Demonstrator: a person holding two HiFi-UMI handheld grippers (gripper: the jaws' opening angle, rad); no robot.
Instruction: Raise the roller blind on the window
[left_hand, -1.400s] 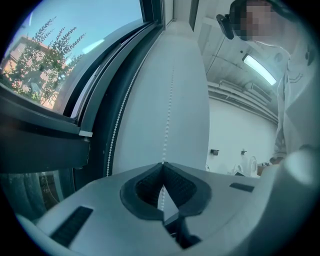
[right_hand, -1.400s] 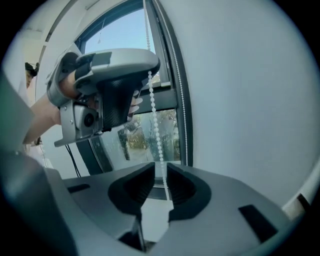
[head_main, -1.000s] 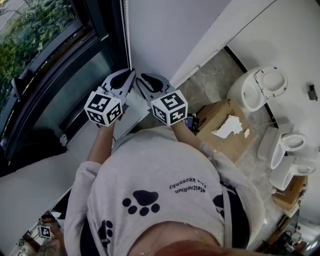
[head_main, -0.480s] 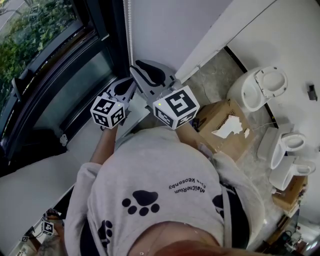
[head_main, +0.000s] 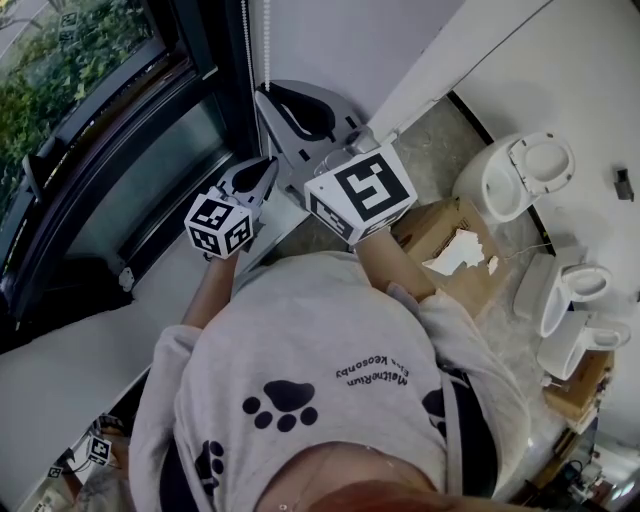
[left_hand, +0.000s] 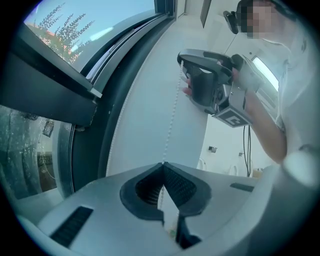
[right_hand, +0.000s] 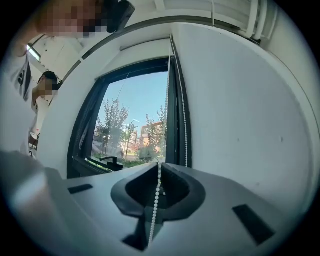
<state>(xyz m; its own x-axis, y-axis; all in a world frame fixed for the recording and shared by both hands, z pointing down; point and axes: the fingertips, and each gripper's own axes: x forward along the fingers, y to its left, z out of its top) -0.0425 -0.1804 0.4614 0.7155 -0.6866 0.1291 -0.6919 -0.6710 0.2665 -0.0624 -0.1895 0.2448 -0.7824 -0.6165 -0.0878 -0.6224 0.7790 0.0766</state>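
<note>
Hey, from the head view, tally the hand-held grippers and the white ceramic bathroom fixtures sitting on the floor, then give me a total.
Hand-held grippers: 2, the left hand-held gripper and the right hand-held gripper
White ceramic fixtures: 3
Total: 5

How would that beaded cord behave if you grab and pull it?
Probably floppy and light: the bead chain hangs as a thin string of beads. The beads likely resist slipping in the right gripper, closed on it.
</note>
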